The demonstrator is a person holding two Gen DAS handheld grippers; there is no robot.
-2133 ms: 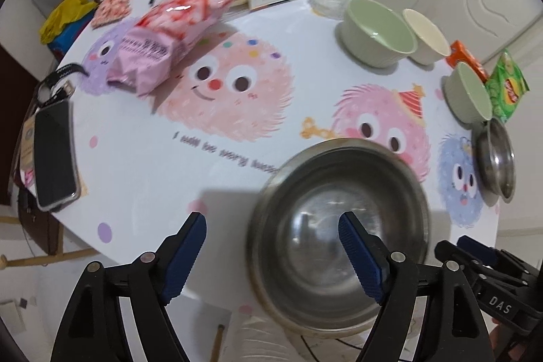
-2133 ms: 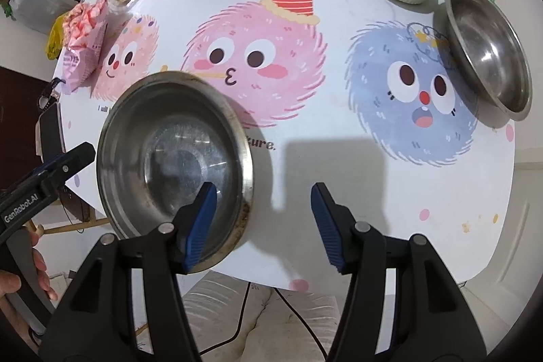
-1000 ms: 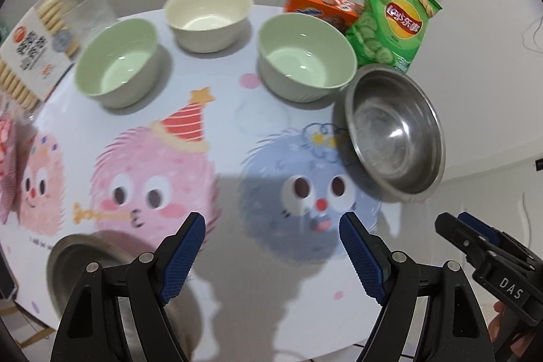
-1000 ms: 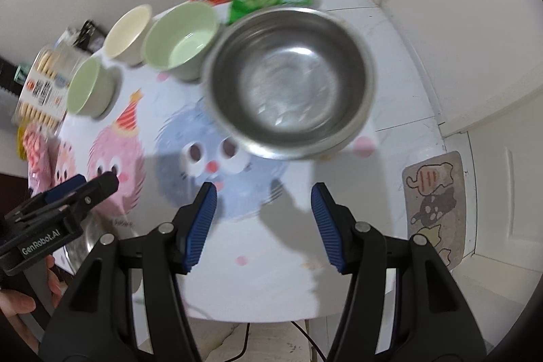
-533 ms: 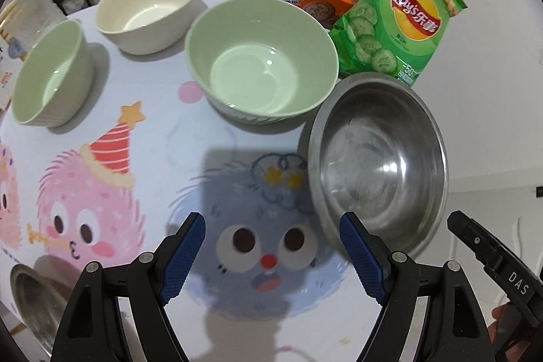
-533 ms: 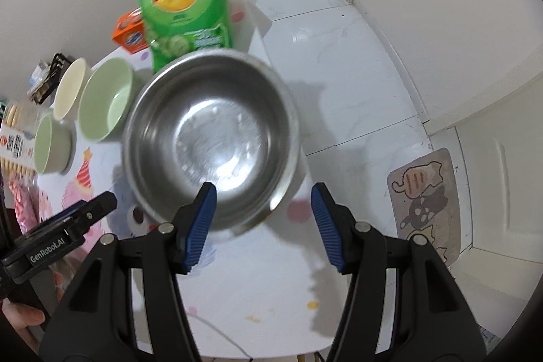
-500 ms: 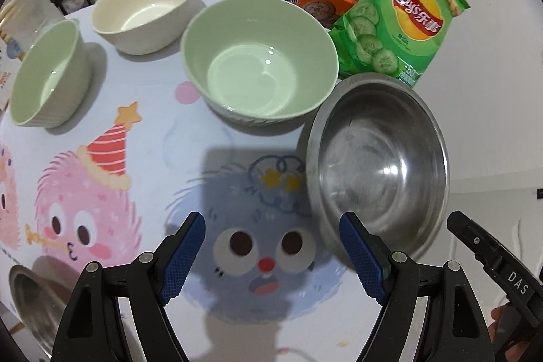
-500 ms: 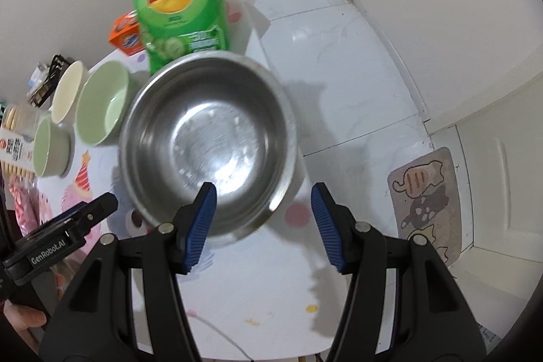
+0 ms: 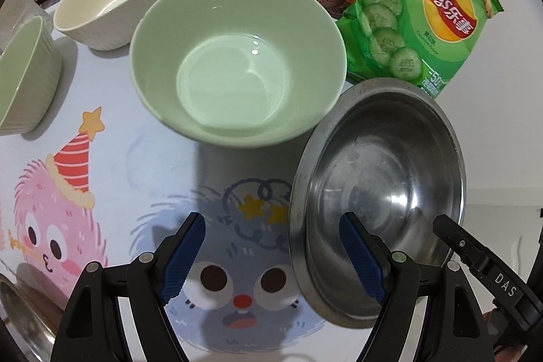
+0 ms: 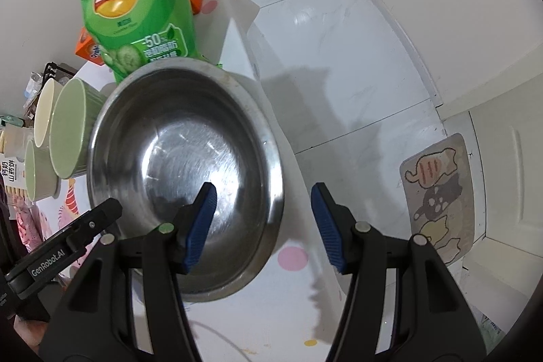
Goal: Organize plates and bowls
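Cartoon tablecloth (image 9: 142, 165); right tongs (image 10: 261, 223) agape astride steel bowl (image 10: 183, 172) rim.

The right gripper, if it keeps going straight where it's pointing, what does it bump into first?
Probably the round shiny steel bowl. The right gripper points steeply down with its open jaws straddling the bowl's near-right rim, one finger over the inside, the other over the white cartoon-printed table. The remaining gap is hard to judge.

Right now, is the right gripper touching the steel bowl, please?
Cannot tell: in the right wrist view the right gripper straddles the steel bowl's rim, contact unclear.
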